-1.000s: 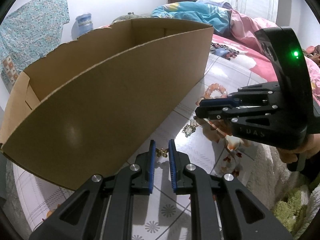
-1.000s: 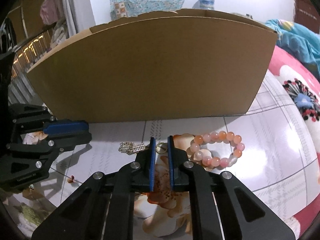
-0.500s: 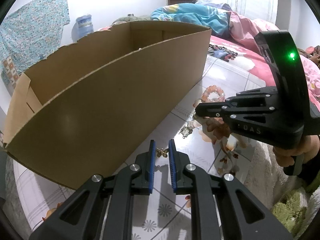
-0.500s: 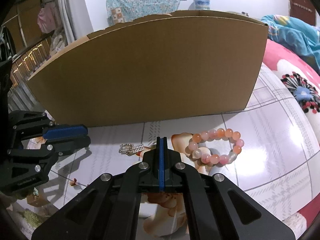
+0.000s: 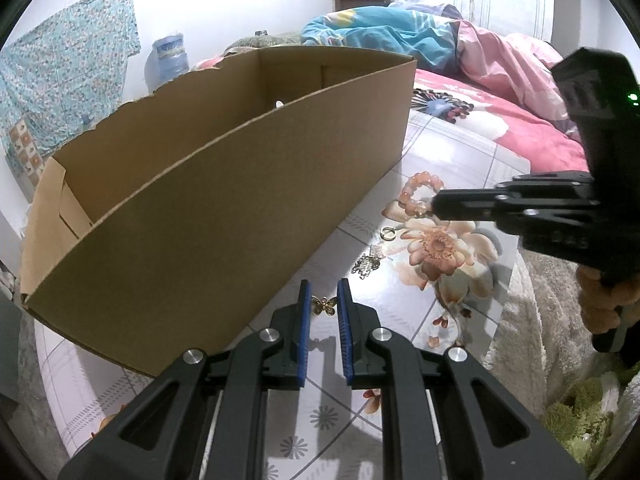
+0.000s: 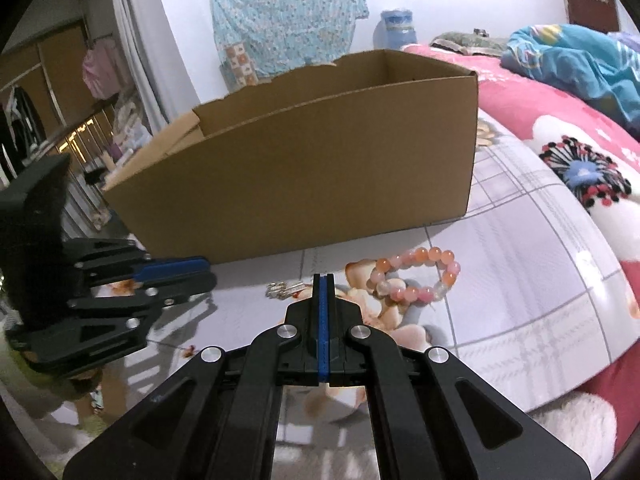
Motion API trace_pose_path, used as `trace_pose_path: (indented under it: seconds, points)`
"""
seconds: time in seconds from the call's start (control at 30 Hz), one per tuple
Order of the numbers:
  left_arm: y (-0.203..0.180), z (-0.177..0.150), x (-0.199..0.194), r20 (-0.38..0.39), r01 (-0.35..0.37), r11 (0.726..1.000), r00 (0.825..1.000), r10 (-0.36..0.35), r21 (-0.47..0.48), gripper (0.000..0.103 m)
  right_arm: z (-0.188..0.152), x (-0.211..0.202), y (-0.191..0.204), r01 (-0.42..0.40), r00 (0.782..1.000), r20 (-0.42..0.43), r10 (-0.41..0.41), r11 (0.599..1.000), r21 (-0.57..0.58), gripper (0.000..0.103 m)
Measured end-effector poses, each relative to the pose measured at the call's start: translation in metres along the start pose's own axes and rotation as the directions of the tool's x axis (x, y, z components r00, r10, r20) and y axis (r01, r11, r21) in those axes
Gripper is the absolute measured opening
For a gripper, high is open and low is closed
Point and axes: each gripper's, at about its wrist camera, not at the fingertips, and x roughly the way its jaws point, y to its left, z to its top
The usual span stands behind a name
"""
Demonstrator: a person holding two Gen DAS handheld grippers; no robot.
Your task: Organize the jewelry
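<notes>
Small gold butterfly charm [image 5: 324, 305] low at centre of the left view, on the flowered bedspread [image 6: 520, 260] just beside the cardboard box [image 5: 200, 200], between the blue pads of the left gripper [image 5: 324, 292]. Best to close gently across the wings without pinching cloth, then lift over the near wall. Pads narrowly apart, not visibly pressing. Right gripper [image 6: 323, 280] clamped together on nothing visible, near the bead bracelet [image 6: 416, 276].

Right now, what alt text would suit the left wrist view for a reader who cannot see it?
The left gripper frames a small gold butterfly charm lying on a floral cloth, pads not touching it, beside an open cardboard box. To the right, the shut right gripper hangs near a pink bead bracelet, a ring and a silver chain piece.
</notes>
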Motion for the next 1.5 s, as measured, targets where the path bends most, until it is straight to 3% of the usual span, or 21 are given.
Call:
trace_pose_path:
  seconds: [0.27,0.33,0.37,0.4,0.47,0.7,1.17,1.33,1.37,1.5]
  points:
    - [0.0,-0.001,0.002,0.0,0.012,1.0,1.0,-0.012,-0.003,0.012,-0.001,-0.006,-0.001,-0.004,1.0,-0.009,0.004,1.0,-0.013,0.002]
    - [0.001,-0.002,0.003,-0.002,0.015,1.0,1.0,-0.015,-0.006,0.012,0.007,0.012,0.011,0.008,1.0,-0.027,-0.009,1.0,-0.027,0.014]
    - [0.001,-0.002,0.004,-0.002,0.015,1.0,1.0,-0.015,-0.006,0.012,0.008,0.016,0.012,0.016,0.999,-0.031,-0.017,0.999,-0.037,0.029]
    - [0.002,-0.002,0.004,-0.003,0.015,1.0,1.0,-0.015,-0.007,0.012,0.008,0.019,0.013,0.02,0.999,-0.031,-0.022,0.999,-0.047,0.033]
    - [0.003,-0.002,0.005,-0.003,0.016,1.0,1.0,-0.016,-0.01,0.012,0.009,0.032,0.014,0.029,0.998,-0.049,-0.033,0.997,-0.078,0.033]
    - [0.007,-0.002,0.01,-0.009,0.016,1.0,1.0,-0.016,-0.021,0.012,0.01,0.054,0.016,0.049,0.994,-0.091,-0.064,0.987,-0.152,0.015]
    - [0.011,-0.003,0.019,-0.027,0.016,0.999,1.0,-0.017,-0.032,0.012,0.015,0.061,0.032,0.04,0.989,-0.128,-0.072,0.971,-0.234,0.015]
    - [0.01,-0.002,0.021,-0.027,0.015,0.999,0.999,-0.016,-0.032,0.012,0.015,0.067,0.04,0.044,0.988,-0.134,-0.077,0.971,-0.235,0.007]
    - [0.009,-0.001,0.021,-0.027,0.015,0.999,0.999,-0.016,-0.032,0.012,0.015,0.067,0.04,0.045,0.989,-0.129,-0.077,0.972,-0.233,0.0]
    - [0.011,-0.002,0.021,-0.026,0.015,0.999,1.0,-0.016,-0.029,0.012,0.016,0.069,0.039,0.031,0.989,-0.132,-0.059,0.979,-0.202,0.0]
